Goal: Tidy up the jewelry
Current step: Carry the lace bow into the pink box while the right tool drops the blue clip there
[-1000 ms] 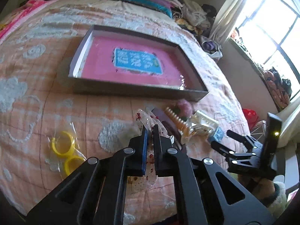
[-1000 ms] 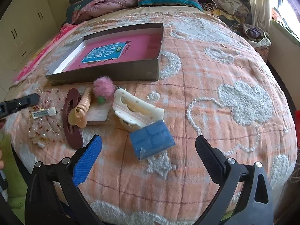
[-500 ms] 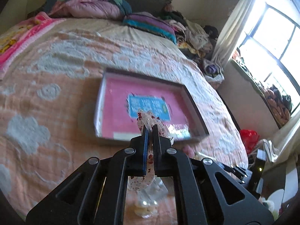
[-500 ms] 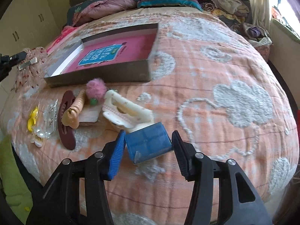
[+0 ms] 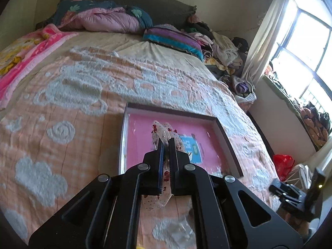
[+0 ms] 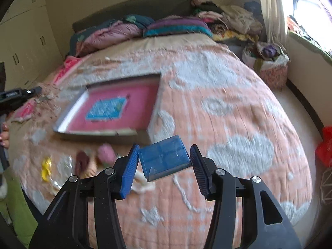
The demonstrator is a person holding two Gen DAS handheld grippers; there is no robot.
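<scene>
Though blurred, blue label (image 6: 106, 109) (writing unreadable) in pink-lined tray (image 6: 71, 115).

The bedspread (image 5: 72, 124) is peach-checked with white tufted clouds. The tray (image 5: 226, 139) has a pink floor and a blue label (image 6: 106, 109). A sheer bow (image 5: 164, 132) carries red specks. The small box (image 6: 164, 155) is translucent blue. Blue pads line the black fingers (image 6: 128, 172).
</scene>
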